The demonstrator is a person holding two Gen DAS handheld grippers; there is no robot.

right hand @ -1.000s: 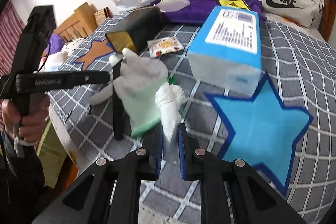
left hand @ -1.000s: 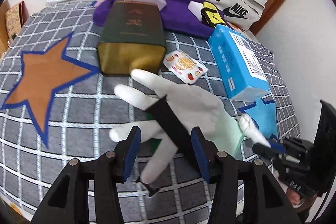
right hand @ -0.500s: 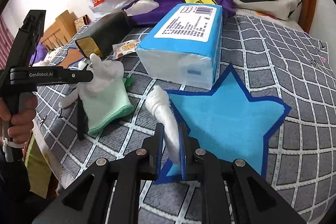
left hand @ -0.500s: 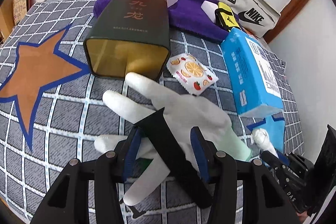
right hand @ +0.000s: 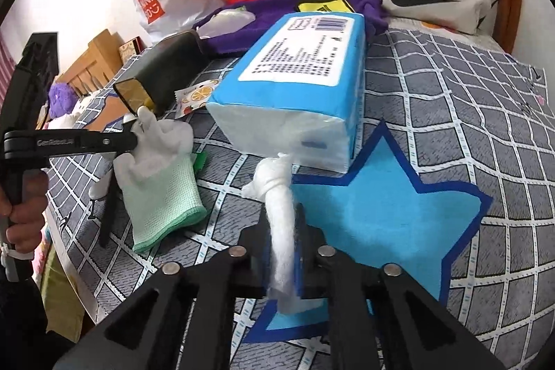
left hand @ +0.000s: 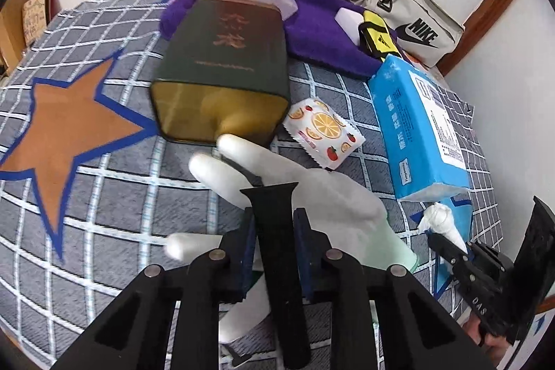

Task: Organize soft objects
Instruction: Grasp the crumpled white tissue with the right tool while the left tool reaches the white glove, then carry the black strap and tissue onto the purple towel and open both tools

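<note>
Closing left tongs (left hand: 274,224) around black strap (left hand: 272,214) (lower end hidden), glove (left hand: 322,193) beneath; right tongs (right hand: 282,224) clamp knotted cloth (right hand: 277,196).

Both wrist views look steeply down, close, sharing the glove (left hand: 333,196).

One white glove (left hand: 333,196), one black strap (left hand: 277,231), one knotted white cloth (right hand: 277,196). One blue tissue pack (right hand: 305,75), one dark tin (left hand: 225,58), one fruit-print sachet (left hand: 322,130). Two star patches (orange (left hand: 66,127), blue (right hand: 374,214)), three bags behind.
</note>
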